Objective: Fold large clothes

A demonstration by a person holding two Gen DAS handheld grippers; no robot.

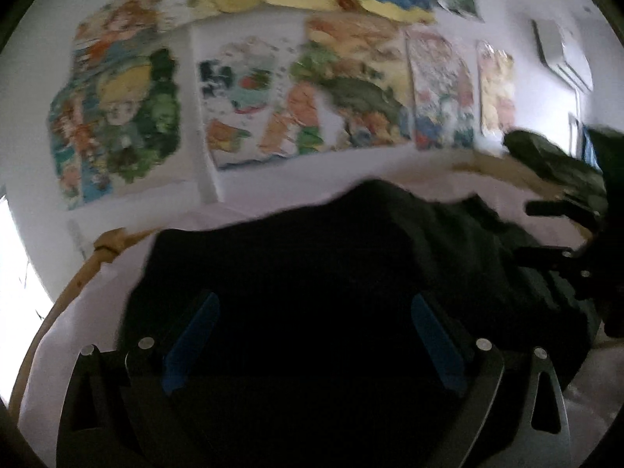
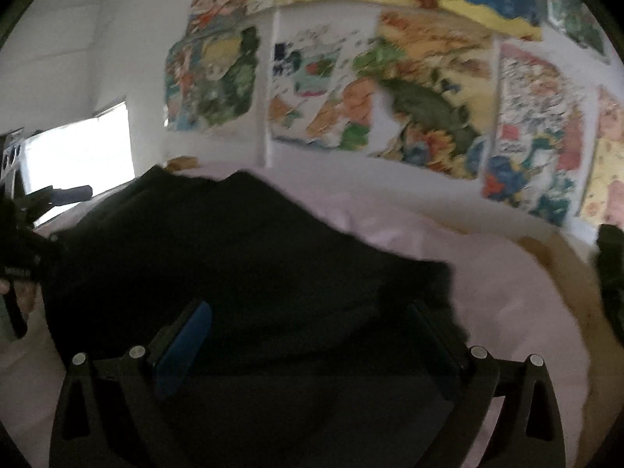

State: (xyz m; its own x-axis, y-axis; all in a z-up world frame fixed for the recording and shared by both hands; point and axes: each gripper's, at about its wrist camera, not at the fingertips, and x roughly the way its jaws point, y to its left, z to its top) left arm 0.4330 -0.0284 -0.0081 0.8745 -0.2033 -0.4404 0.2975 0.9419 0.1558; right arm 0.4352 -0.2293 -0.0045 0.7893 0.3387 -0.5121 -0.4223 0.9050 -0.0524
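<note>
The garment (image 1: 351, 257) is black and plain, spread on a pale pink sheet (image 2: 507, 273) that covers the bed. Along the bed's far edge runs a tan wooden rail (image 1: 78, 273). Both grippers (image 1: 312, 335) (image 2: 308, 339) are black with blue pads (image 1: 195, 335). The white wall (image 1: 35, 58) carries torn posters (image 2: 425, 89) in orange, green, yellow and blue

Each gripper is black. The left gripper (image 1: 312, 335) has blue pads (image 1: 193, 341). Silver screws (image 2: 479, 351) sit at five and seven o'clock on the right gripper (image 2: 308, 343).

Dim, motion-blurred fisheye pics; blown-out window (image 2: 78, 152) glare left.
</note>
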